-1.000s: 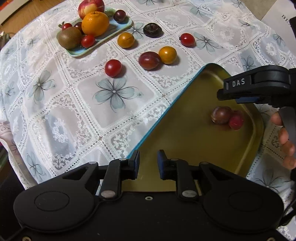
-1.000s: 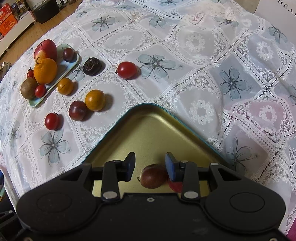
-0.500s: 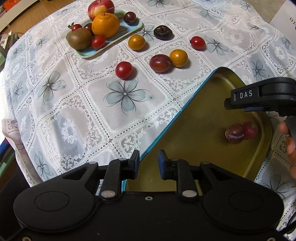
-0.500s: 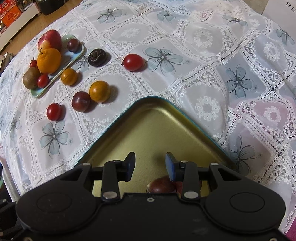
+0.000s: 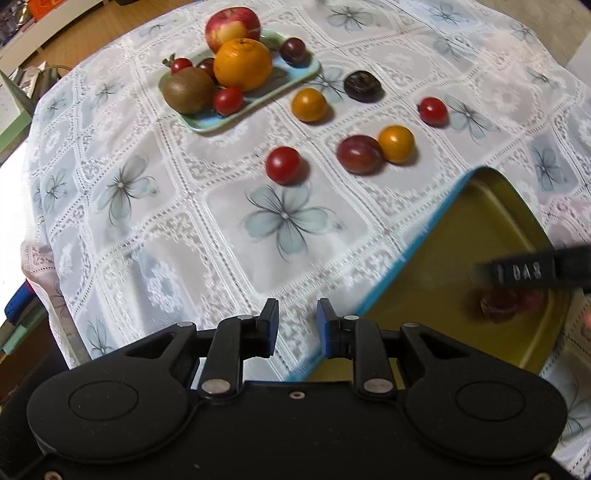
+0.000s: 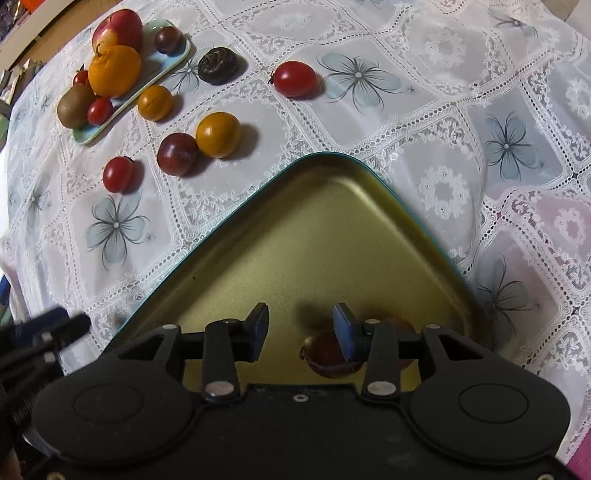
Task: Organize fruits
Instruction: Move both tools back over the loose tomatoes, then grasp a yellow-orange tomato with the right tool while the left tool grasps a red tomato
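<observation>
A gold metal tray with a blue rim (image 5: 476, 243) (image 6: 314, 236) lies at the near right of the table. In it rest a dark plum (image 6: 332, 356) and a red tomato behind it (image 5: 532, 301). My right gripper (image 6: 300, 332) hangs open over the tray, the plum just below its right finger. My left gripper (image 5: 294, 326) is open and empty above the cloth at the tray's left edge. Loose on the cloth lie a red tomato (image 5: 283, 164), a plum (image 5: 359, 154), two orange fruits (image 5: 396, 144) (image 5: 308, 105), a dark wrinkled fruit (image 5: 362, 86) and another red tomato (image 5: 432, 110).
A pale blue dish (image 5: 236, 110) at the back left holds an apple (image 5: 232, 29), an orange (image 5: 242, 65), a kiwi (image 5: 187, 90), and small red and dark fruits. A white lace cloth with blue flowers (image 5: 284, 218) covers the table, whose left edge drops to the floor.
My left gripper has moved left, off the tray and over the cloth. My right gripper has drawn back and up, so the plum now sits under its right finger.
</observation>
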The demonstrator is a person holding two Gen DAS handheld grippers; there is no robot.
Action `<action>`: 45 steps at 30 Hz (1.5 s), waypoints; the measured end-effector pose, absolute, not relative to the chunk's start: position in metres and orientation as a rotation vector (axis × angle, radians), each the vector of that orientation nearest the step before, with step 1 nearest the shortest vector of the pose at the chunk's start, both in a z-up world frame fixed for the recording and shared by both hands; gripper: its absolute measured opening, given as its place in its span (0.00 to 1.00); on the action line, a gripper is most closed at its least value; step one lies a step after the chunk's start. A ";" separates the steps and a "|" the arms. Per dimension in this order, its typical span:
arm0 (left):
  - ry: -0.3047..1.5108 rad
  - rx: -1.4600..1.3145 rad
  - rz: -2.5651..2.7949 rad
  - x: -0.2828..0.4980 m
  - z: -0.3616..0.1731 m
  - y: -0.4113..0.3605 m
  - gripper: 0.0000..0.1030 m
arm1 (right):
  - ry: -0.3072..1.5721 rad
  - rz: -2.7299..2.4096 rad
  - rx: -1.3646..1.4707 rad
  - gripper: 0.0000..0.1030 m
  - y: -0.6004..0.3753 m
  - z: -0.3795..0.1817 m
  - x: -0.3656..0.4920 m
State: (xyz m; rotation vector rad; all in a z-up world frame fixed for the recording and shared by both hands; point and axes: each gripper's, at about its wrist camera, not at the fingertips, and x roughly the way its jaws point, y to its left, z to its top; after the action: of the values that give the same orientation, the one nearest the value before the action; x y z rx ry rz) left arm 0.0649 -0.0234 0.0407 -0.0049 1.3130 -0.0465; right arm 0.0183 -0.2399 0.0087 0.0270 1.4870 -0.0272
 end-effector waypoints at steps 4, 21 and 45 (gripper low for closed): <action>1.293 0.007 -0.013 0.076 0.039 -0.018 0.31 | 1.474 -0.030 -0.026 0.41 -0.232 0.014 0.016; 1.244 -0.088 0.039 0.149 0.037 0.036 0.32 | 1.308 -0.048 -0.007 0.42 -0.219 0.041 0.075; 1.249 -0.153 -0.059 0.179 -0.002 0.005 0.47 | 1.312 0.017 0.172 0.42 -0.200 -0.017 0.136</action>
State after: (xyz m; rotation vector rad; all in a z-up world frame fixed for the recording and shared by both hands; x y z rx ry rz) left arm 0.1792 0.0047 -0.0017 -0.1533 1.2485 -0.0595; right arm 0.1357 -0.2005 -0.0170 0.1719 1.3120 0.0174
